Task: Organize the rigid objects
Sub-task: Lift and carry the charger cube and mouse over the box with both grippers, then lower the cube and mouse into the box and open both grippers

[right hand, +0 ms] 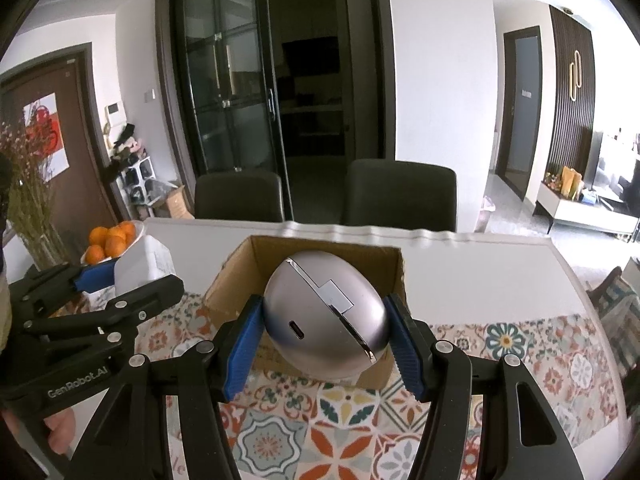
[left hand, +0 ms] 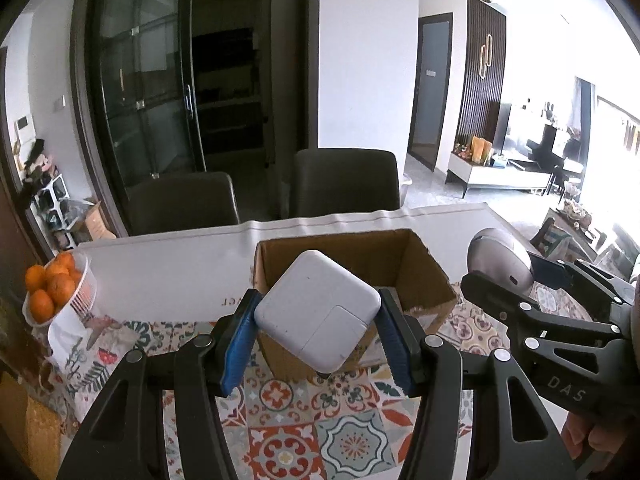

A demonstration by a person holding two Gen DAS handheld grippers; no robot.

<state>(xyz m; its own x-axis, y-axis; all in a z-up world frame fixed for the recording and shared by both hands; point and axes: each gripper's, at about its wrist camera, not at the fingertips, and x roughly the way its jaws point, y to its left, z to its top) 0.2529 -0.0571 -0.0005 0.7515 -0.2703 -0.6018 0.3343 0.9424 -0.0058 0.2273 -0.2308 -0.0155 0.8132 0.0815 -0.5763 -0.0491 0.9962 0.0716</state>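
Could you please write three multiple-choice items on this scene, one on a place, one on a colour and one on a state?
1. Where are the oranges?
A. In the box
B. In a white basket at the table's left end
C. On a chair

2. What colour is the charger in the left gripper?
A. White
B. Black
C. Orange

3. What is the state of the right gripper?
A. Open, holding nothing
B. Shut on the silver case
C. Resting flat on the table

Answers:
1. B, the oranges sit piled in the white basket on the left, apart from the box.
2. A, the square charger between the blue pads is plainly white.
3. B, both pads press the rounded silver case, held in front of the open box.
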